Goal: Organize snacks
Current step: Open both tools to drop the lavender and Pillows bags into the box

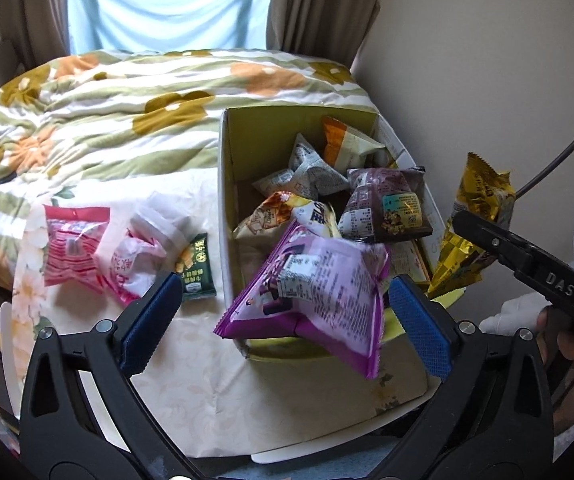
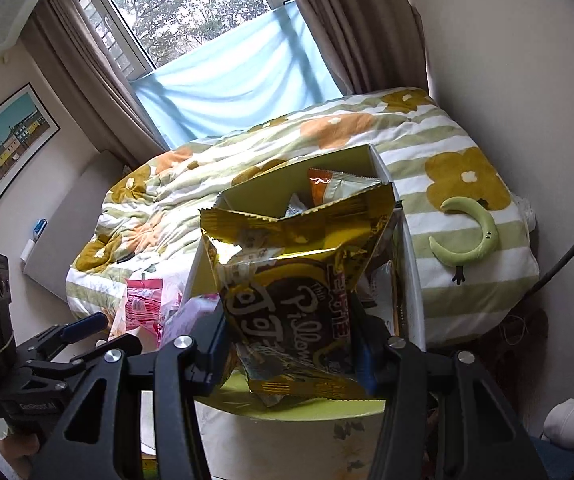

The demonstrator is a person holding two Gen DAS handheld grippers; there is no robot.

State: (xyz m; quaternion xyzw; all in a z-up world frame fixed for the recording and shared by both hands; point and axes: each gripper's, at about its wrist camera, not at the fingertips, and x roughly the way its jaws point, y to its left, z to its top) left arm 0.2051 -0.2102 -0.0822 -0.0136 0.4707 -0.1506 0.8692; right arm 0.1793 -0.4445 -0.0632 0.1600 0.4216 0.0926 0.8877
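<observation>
My left gripper (image 1: pixel 285 284) stands wide open over the near edge of a yellow-green cardboard box (image 1: pixel 223 184). A purple snack bag (image 1: pixel 315 292) lies across that edge between the blue pads (image 1: pixel 147 320), touching neither. Several other snack bags fill the box. At the box's right side, my right gripper (image 2: pixel 291 344) is shut on a gold snack bag (image 2: pixel 295 288), held upright above the box (image 2: pixel 203 272); the same gold snack bag (image 1: pixel 475 216) shows in the left wrist view. A pink bag (image 1: pixel 73 248), a white-pink bag (image 1: pixel 139 256) and a small green packet (image 1: pixel 197 268) lie on the table, left of the box.
A bed with a floral quilt (image 1: pixel 107 120) lies right behind the table. On it rests a green moon-shaped plush (image 2: pixel 475 232). A wall (image 1: pixel 467 60) stands close to the box's right side. A curtained window (image 2: pixel 191 12) is at the back.
</observation>
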